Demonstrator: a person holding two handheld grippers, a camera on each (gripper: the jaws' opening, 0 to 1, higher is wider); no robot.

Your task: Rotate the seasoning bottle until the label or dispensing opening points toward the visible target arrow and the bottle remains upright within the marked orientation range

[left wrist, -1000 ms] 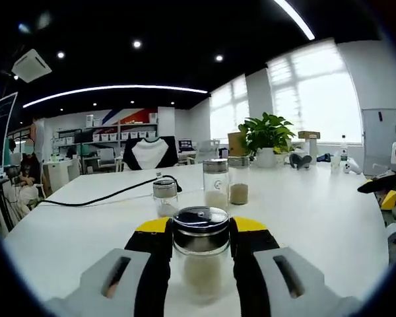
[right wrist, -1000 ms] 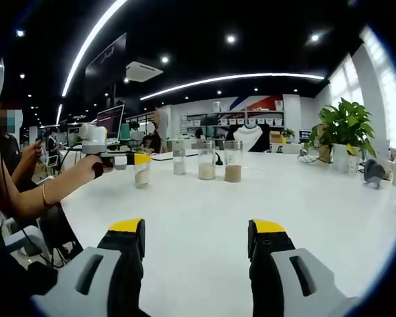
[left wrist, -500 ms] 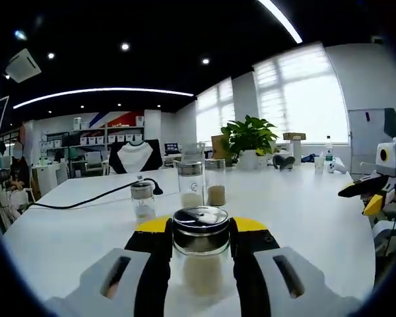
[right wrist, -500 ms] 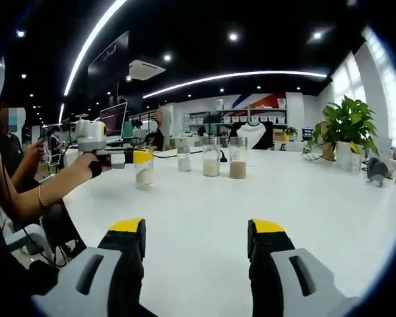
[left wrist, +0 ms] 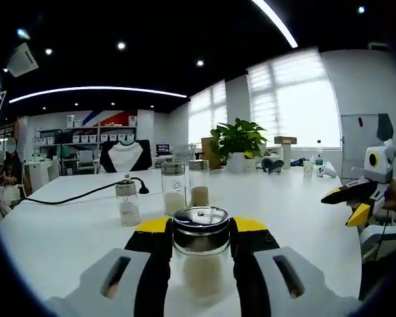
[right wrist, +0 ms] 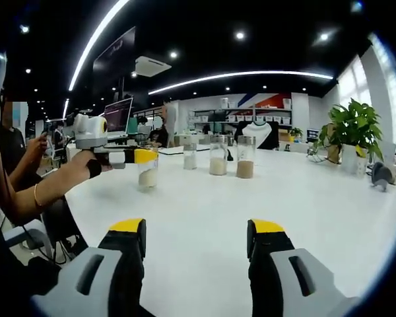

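In the left gripper view, the seasoning bottle [left wrist: 200, 261], clear glass with pale granules and a dark shiny lid, stands upright between my jaws. My left gripper [left wrist: 200, 228] is shut on it just under the lid, and its yellow-tipped black jaws press both sides. From the right gripper view, the left gripper [right wrist: 145, 157] holds that bottle [right wrist: 146, 176] just above the white table [right wrist: 204, 205], on the left. My right gripper [right wrist: 198, 241] is open with nothing between its jaws, low over the table. It also appears at the right edge of the left gripper view as the right gripper [left wrist: 353, 201].
Three more glass bottles stand in a loose row on the table: a small one [left wrist: 127, 203] and two taller ones [left wrist: 173, 188] [left wrist: 199, 183]. A black cable [left wrist: 72, 195] runs off to the left. A potted plant [left wrist: 236, 137] sits at the far edge. A person's forearm [right wrist: 46, 188] reaches in.
The left gripper has turned with the bottle still in it, so the row of bottles and the plant slid left in its view. In the right gripper view it shifted slightly right.
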